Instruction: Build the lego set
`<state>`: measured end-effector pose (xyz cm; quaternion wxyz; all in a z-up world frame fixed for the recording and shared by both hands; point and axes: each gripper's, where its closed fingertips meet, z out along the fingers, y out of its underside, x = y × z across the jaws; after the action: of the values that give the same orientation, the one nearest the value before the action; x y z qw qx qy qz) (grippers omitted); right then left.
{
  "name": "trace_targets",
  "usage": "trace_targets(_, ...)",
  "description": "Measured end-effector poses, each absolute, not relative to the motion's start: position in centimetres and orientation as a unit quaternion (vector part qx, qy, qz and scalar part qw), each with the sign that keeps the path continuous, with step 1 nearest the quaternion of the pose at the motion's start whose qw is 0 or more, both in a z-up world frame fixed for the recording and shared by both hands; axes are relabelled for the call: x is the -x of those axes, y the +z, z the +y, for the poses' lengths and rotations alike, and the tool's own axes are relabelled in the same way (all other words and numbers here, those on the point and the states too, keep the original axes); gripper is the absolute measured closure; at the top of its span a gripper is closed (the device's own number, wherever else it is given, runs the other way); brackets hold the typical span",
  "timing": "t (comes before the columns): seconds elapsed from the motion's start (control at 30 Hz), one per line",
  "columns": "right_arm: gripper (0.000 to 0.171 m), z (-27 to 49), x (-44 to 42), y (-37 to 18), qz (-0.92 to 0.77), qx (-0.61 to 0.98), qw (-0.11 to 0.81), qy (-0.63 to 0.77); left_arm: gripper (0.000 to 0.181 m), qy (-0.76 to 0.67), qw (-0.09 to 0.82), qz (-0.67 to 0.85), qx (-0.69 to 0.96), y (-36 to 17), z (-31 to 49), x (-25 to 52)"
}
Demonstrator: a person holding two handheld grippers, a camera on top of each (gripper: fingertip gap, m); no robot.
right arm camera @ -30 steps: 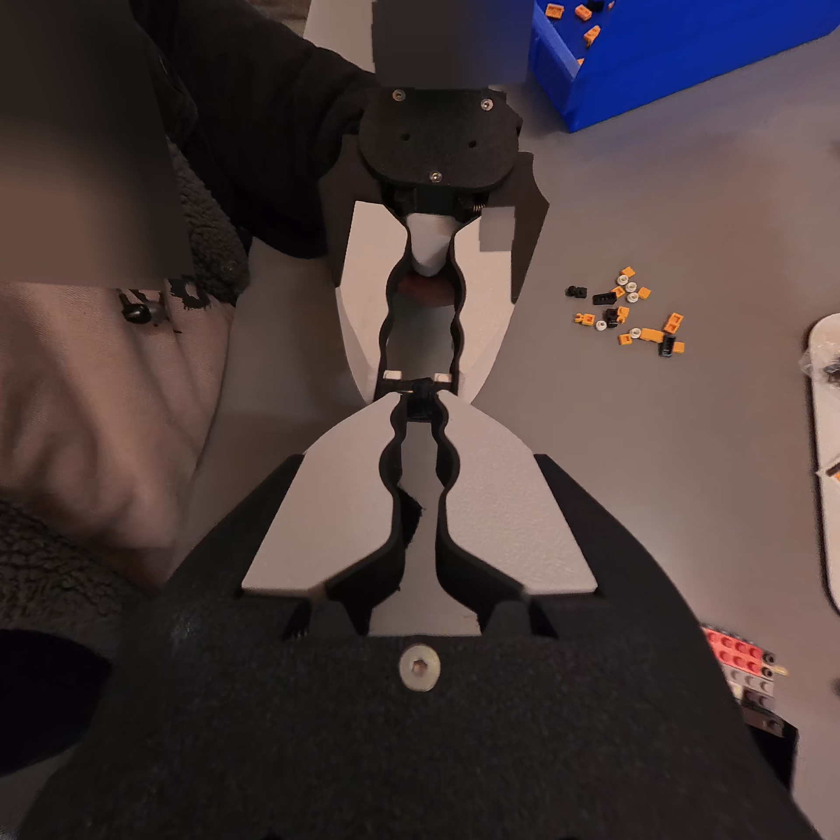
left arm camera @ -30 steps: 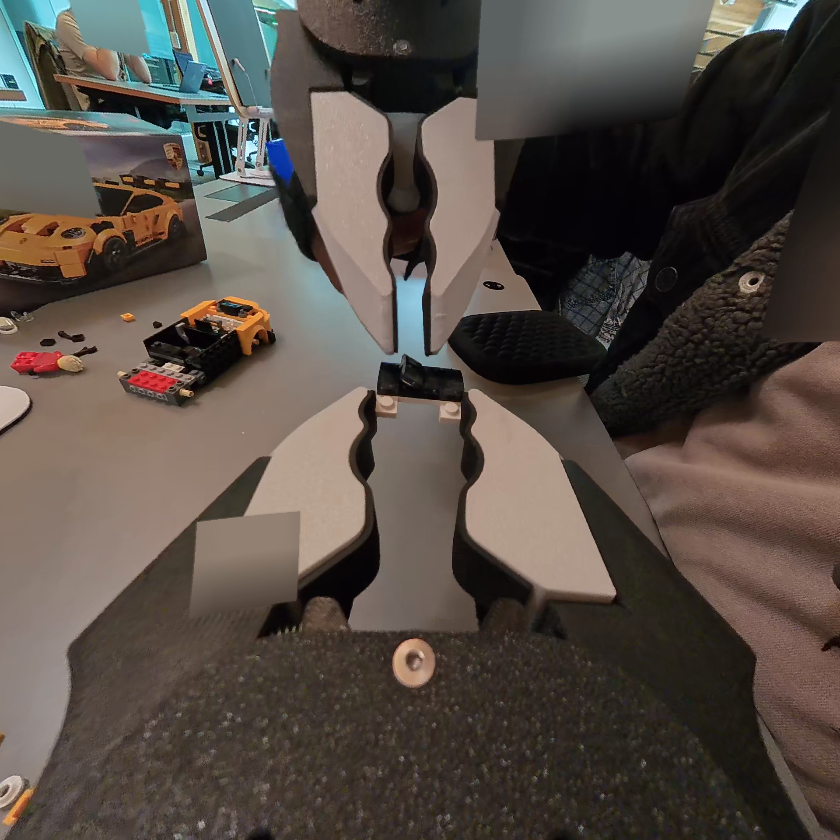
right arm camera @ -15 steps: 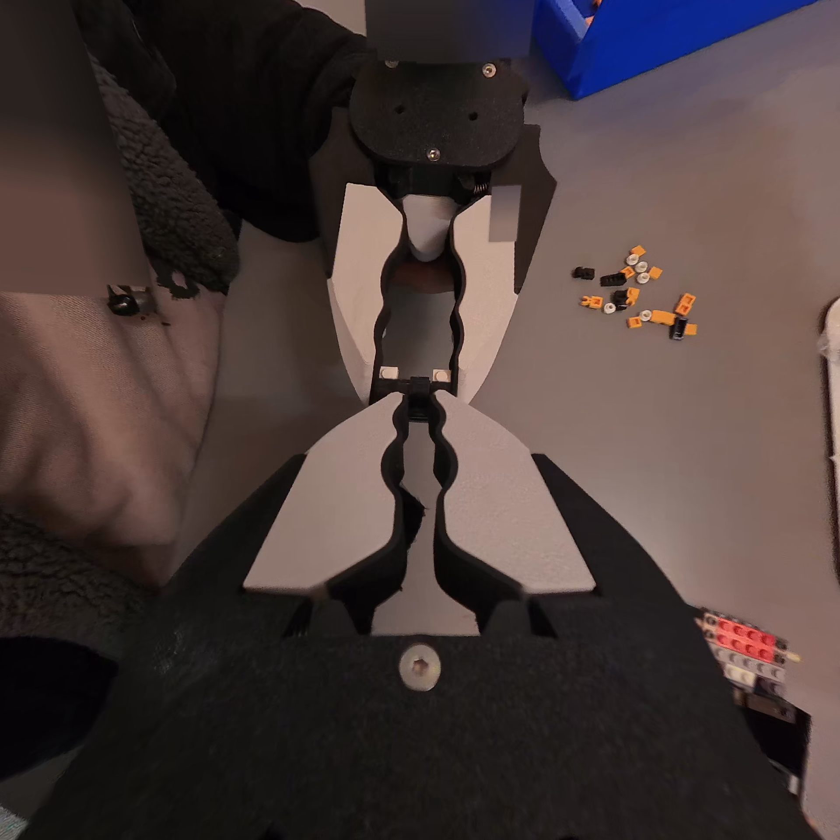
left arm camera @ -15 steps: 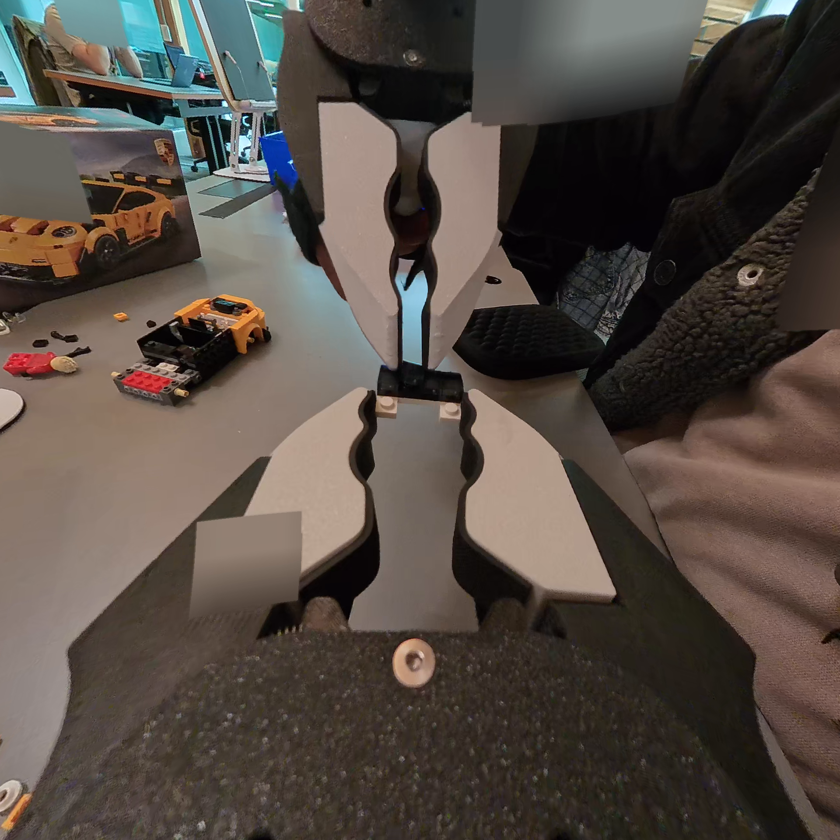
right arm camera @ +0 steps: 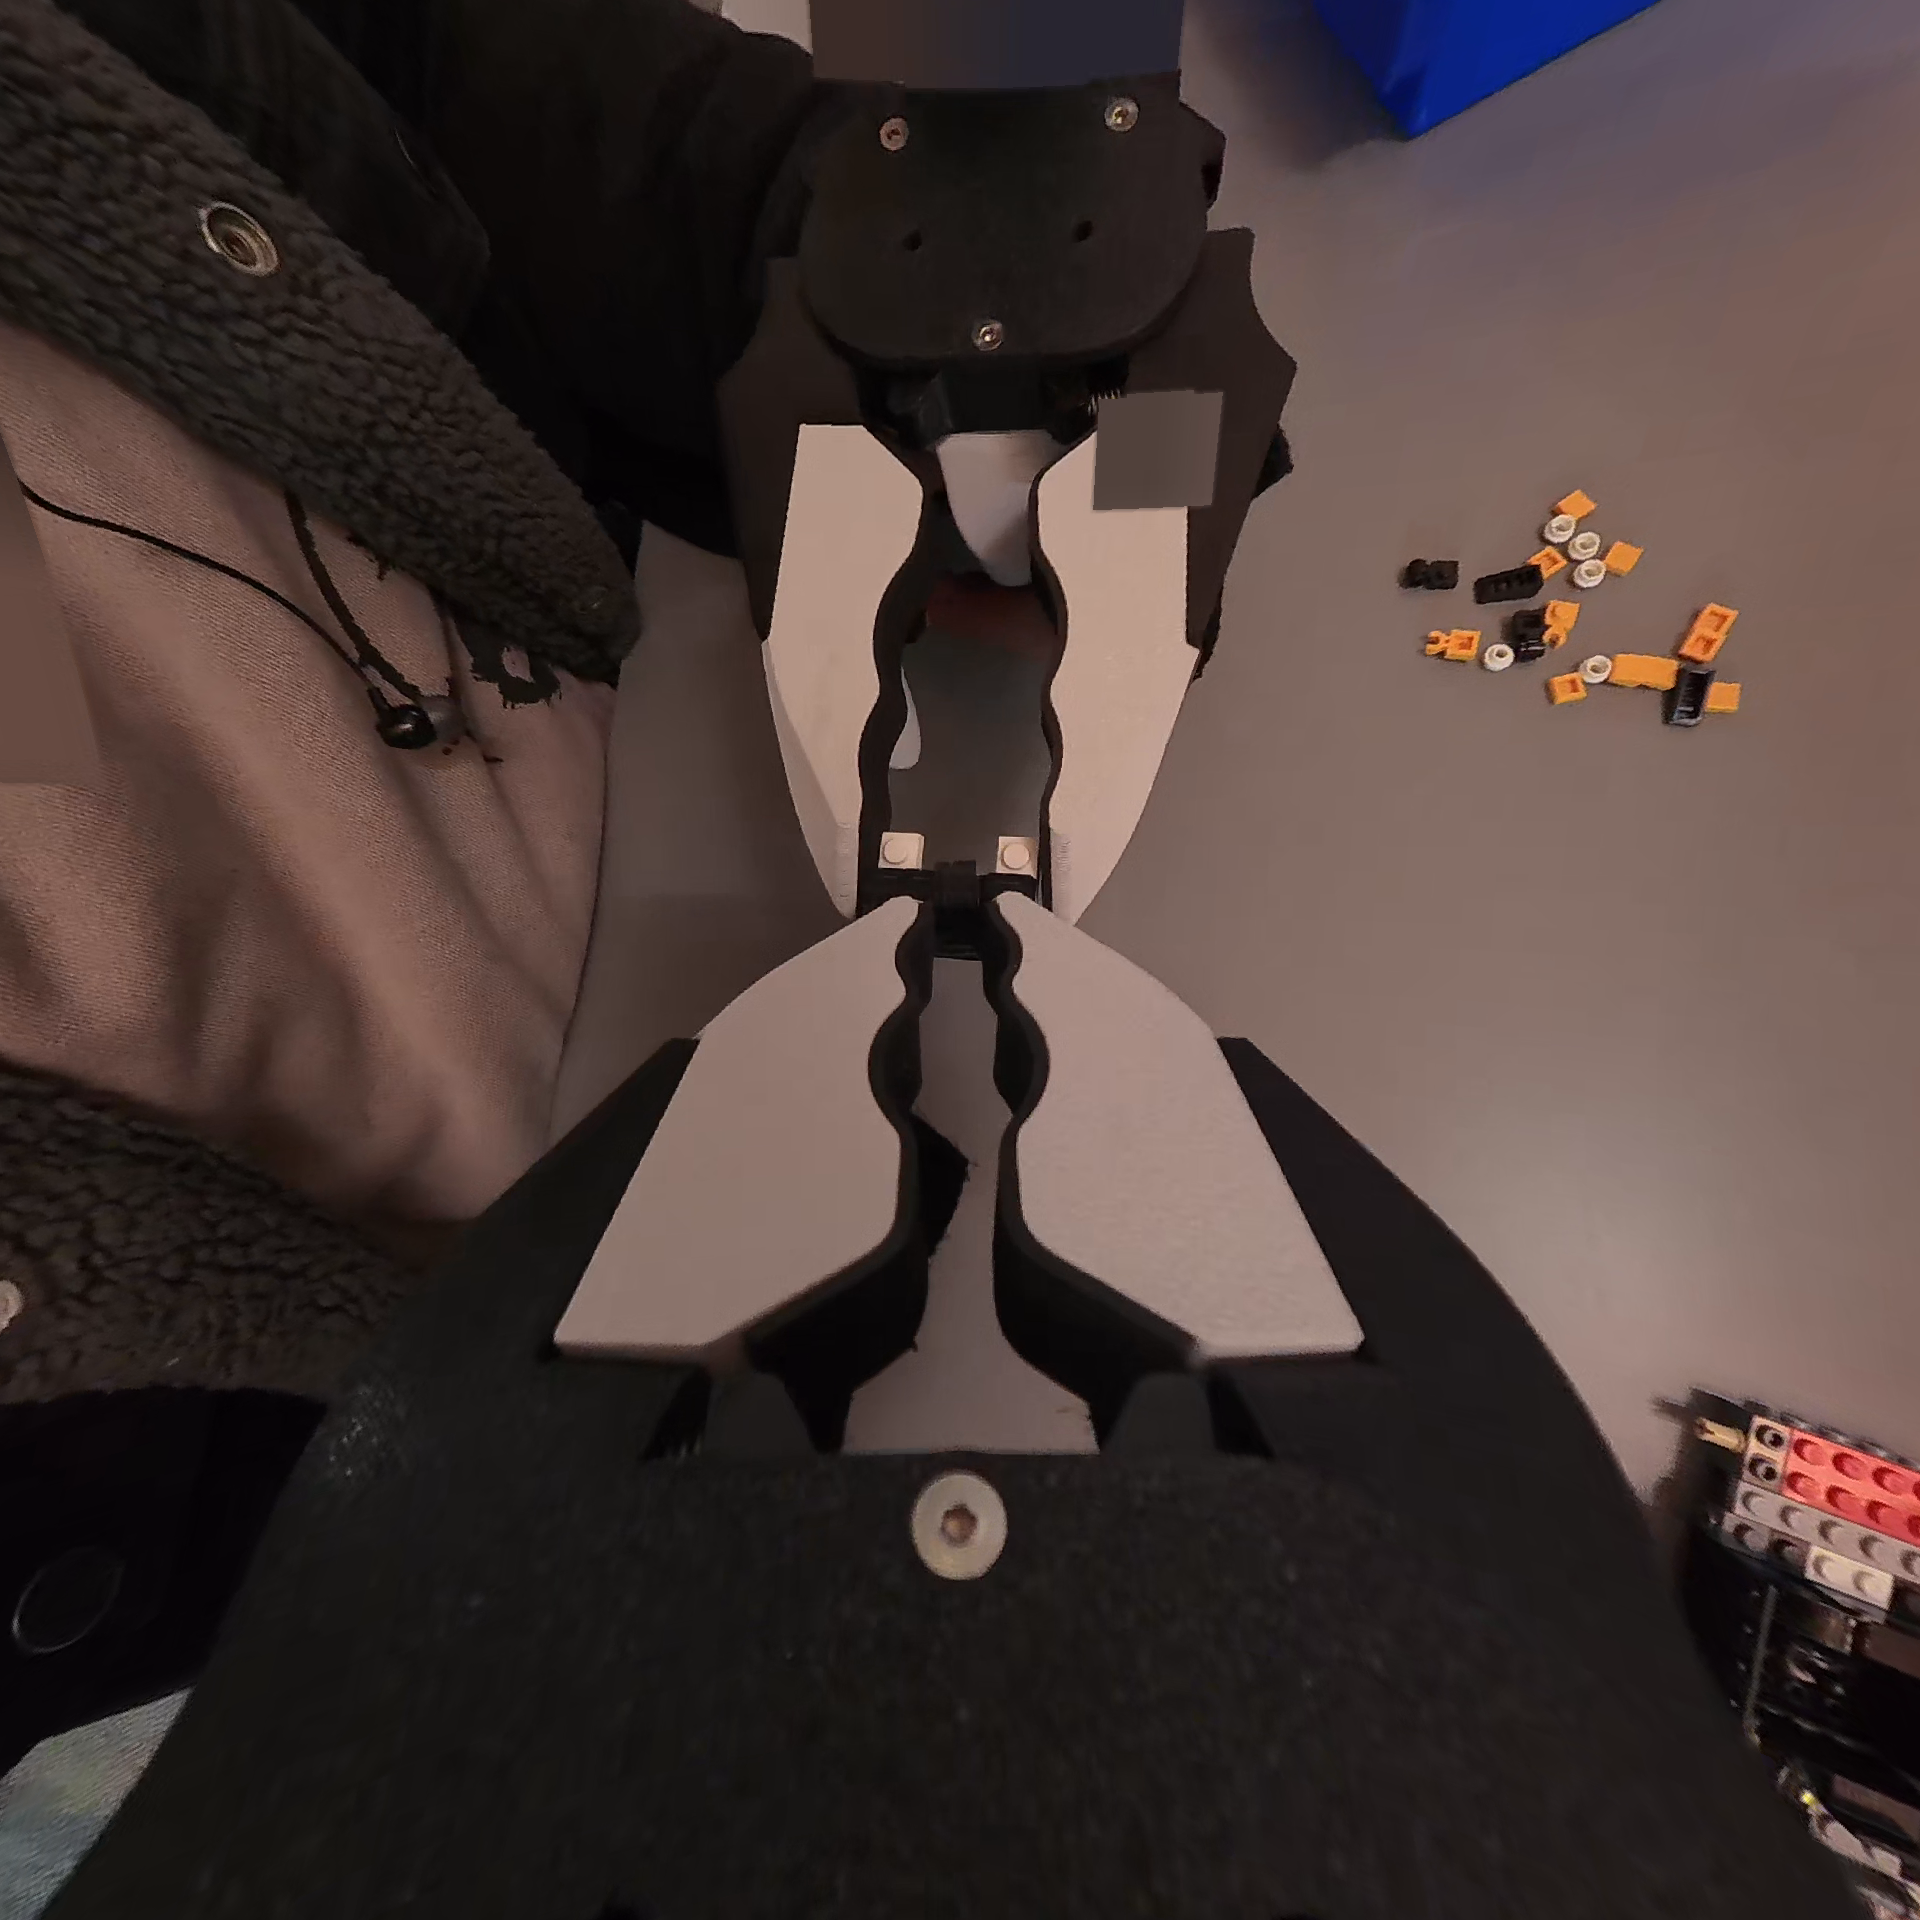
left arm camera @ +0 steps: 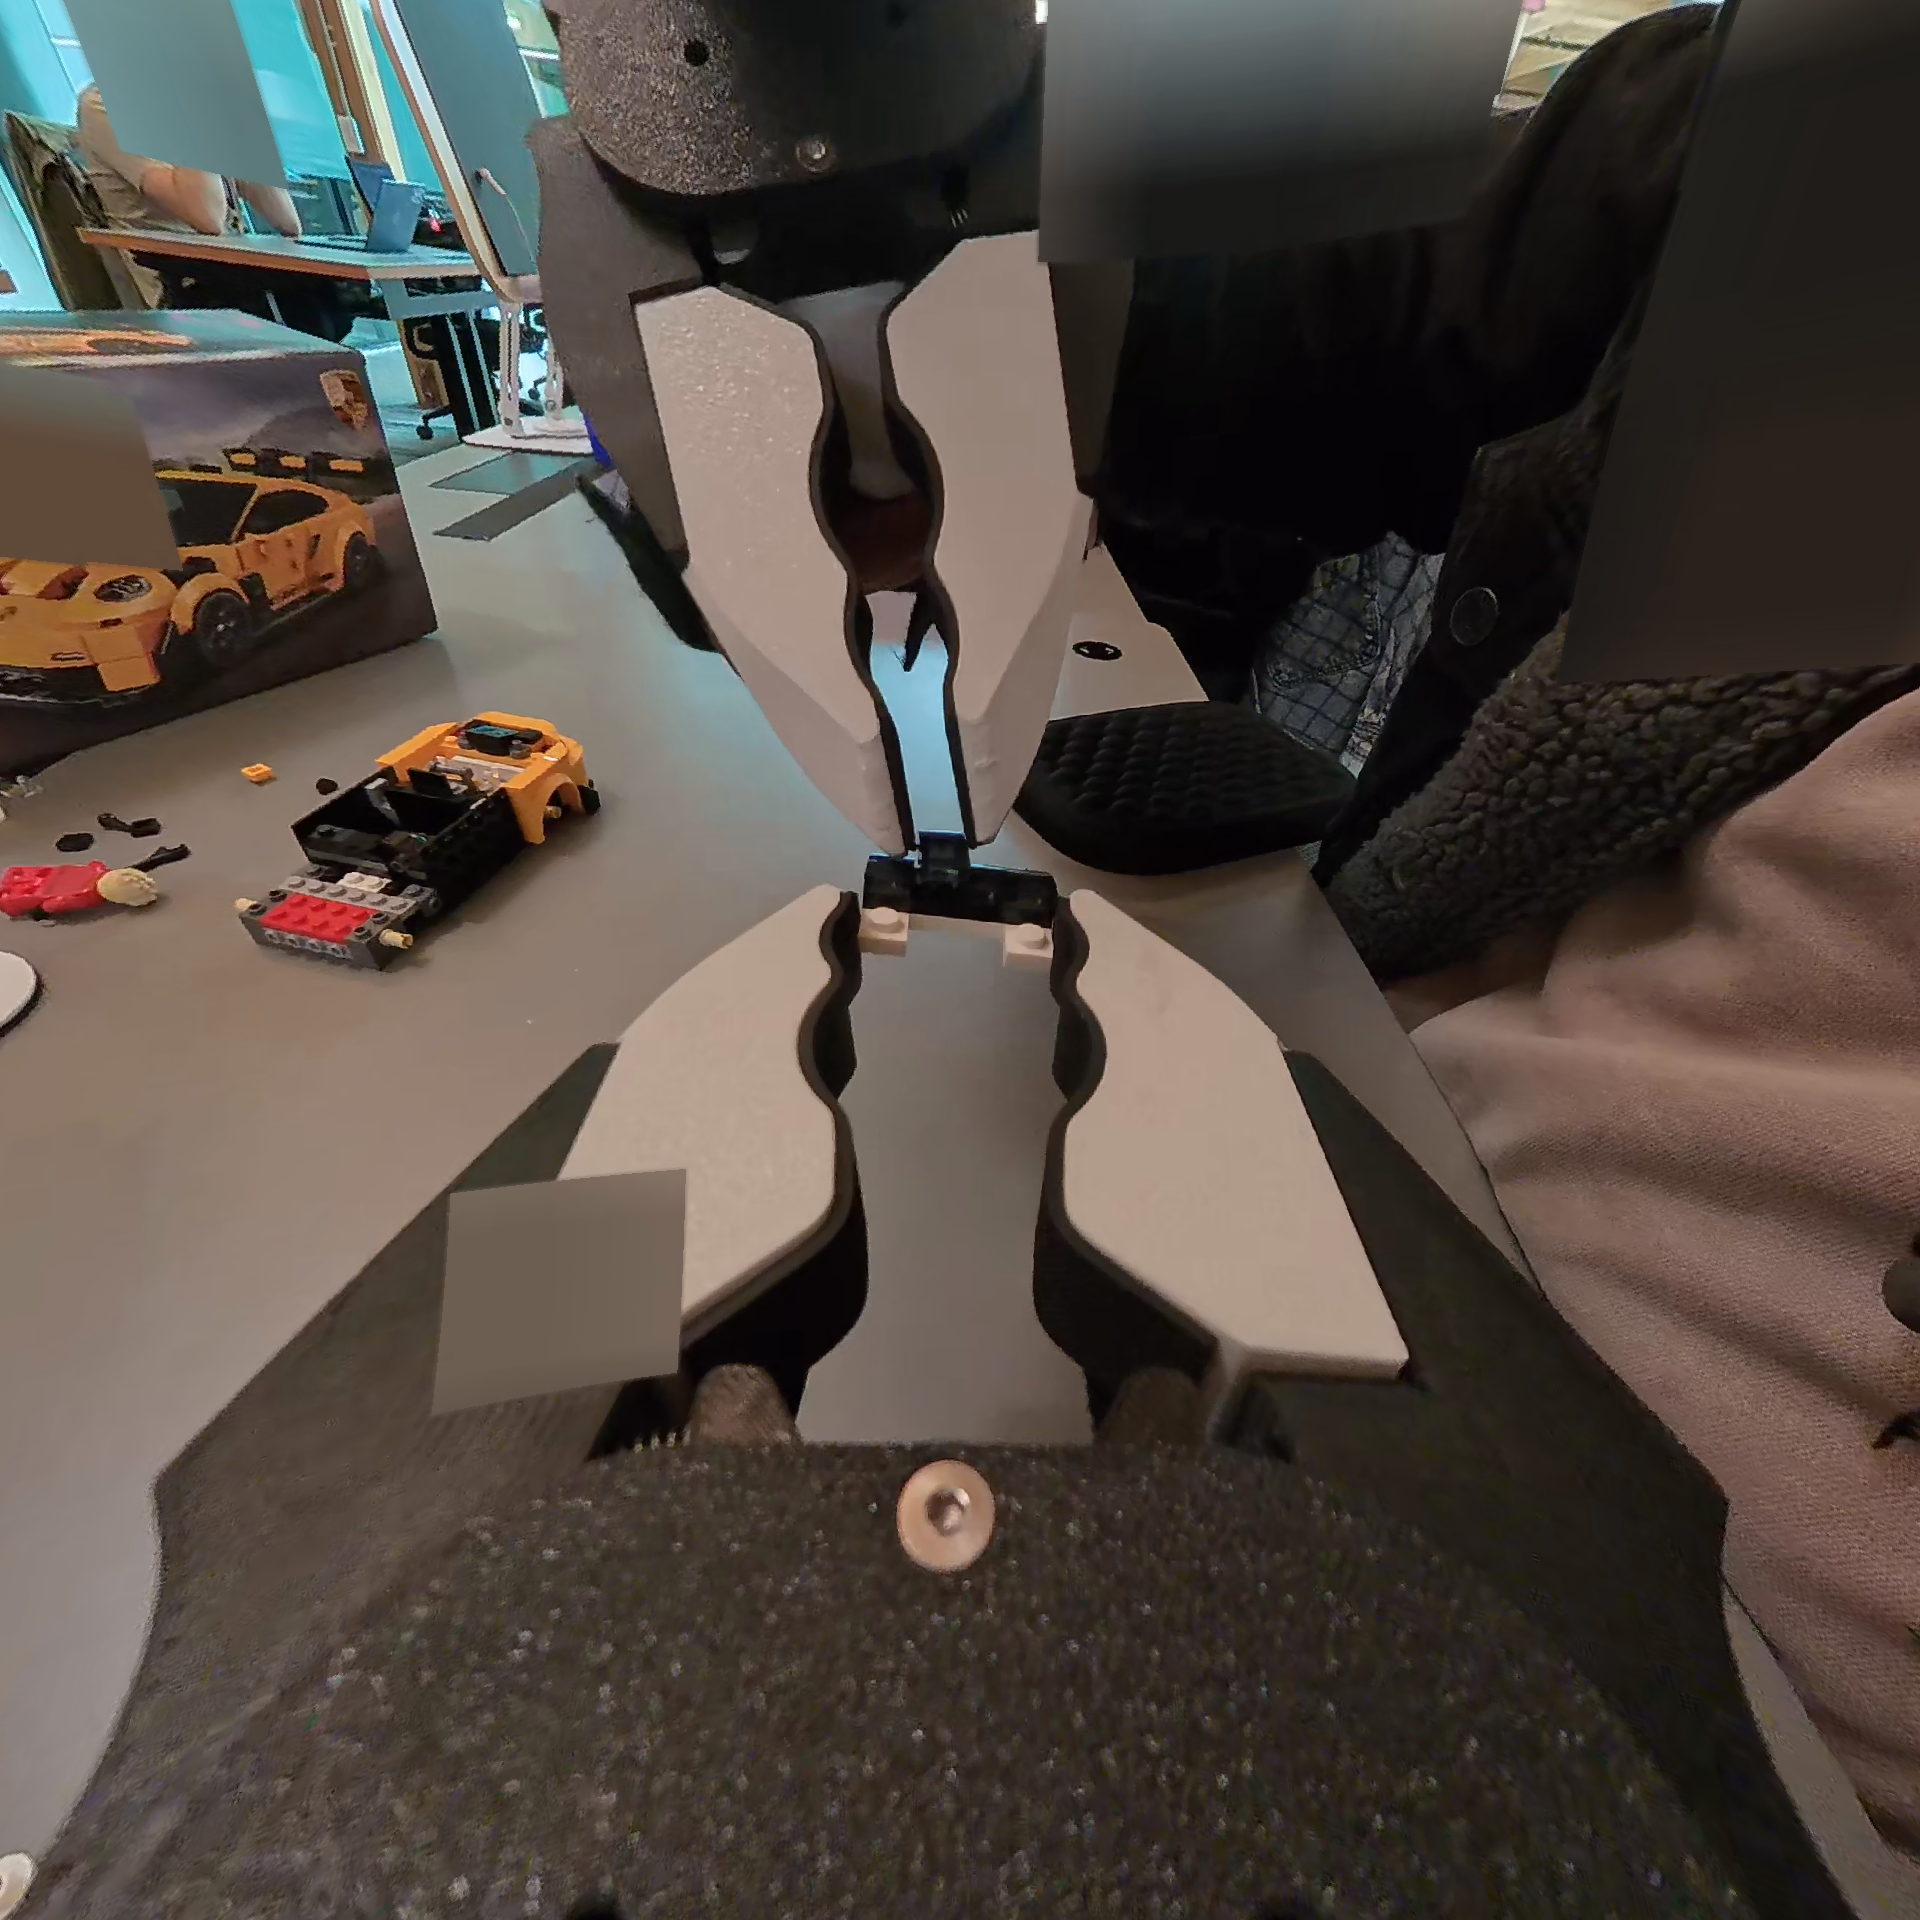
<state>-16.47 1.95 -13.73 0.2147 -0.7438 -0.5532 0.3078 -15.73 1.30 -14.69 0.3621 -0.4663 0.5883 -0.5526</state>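
My left gripper [left arm camera: 956, 935] is shut on a short black plate [left arm camera: 956, 894] held across its tips, with two small white pieces [left arm camera: 883, 928] on the plate's near side. My right gripper [right arm camera: 958, 925] faces it tip to tip and is shut on a small black piece [right arm camera: 958, 914] that touches the middle of the plate [right arm camera: 904, 881]. In the left wrist view the right gripper [left arm camera: 940, 831] comes down from above. In the right wrist view the left gripper [right arm camera: 954, 868] shows at the top. Both are held just above the grey table [left arm camera: 312, 1091].
A partly built orange and black car [left arm camera: 416, 842] lies left on the table, also at the right wrist view's lower right [right arm camera: 1829, 1558]. The set's box [left arm camera: 208, 551] stands behind it. Loose orange, black and white pieces [right arm camera: 1579, 613], a blue bin [right arm camera: 1455, 52], and the person's body close by. Less than 4 cm separates the two grippers' tips.
My right gripper has come down from just above the plate until its small black piece meets the plate's middle. The left gripper has kept the plate still.
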Motion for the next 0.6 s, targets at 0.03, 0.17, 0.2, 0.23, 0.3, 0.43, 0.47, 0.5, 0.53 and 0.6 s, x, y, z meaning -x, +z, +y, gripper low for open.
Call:
trace_targets(0.03,0.162,2.0,16.5,-13.6,-0.554,0.744,0.217,0.306,0.147,-0.555,0.363,0.586,0.466,-14.6,1.3,15.8)
trace_targets(0.17,0.162,2.1,16.7,-13.1,-0.558,0.740,0.228,0.298,0.147,-0.571,0.366,0.573,0.461,-14.0,1.3,15.8)
trace_targets(0.2,0.162,2.1,16.8,-12.9,-0.559,0.739,0.231,0.297,0.147,-0.575,0.367,0.569,0.459,-13.8,1.4,15.9)
trace_targets(0.23,0.162,2.1,16.8,-12.7,-0.559,0.738,0.235,0.295,0.147,-0.580,0.369,0.565,0.457,-13.6,1.4,15.9)
trace_targets(0.3,0.162,2.3,16.9,-12.3,-0.559,0.738,0.242,0.292,0.146,-0.589,0.372,0.557,0.453,-13.2,1.4,16.0)
trace_targets(0.43,0.162,2.5,17.1,-11.8,-0.560,0.736,0.253,0.285,0.146,-0.601,0.376,0.544,0.449,-12.7,1.5,16.1)
trace_targets(0.47,0.162,2.5,17.2,-11.7,-0.560,0.735,0.256,0.284,0.146,-0.602,0.378,0.542,0.448,-12.6,1.6,16.1)
trace_targets(0.5,0.162,2.5,17.2,-11.6,-0.560,0.735,0.258,0.283,0.146,-0.604,0.379,0.539,0.448,-12.5,1.6,16.2)
trace_targets(0.53,0.162,2.6,17.3,-11.5,-0.560,0.735,0.261,0.281,0.146,-0.606,0.380,0.536,0.447,-12.4,1.7,16.2)
trace_targets(0.6,0.162,2.7,17.4,-11.4,-0.560,0.734,0.266,0.278,0.146,-0.612,0.382,0.530,0.446,-12.1,1.8,16.2)
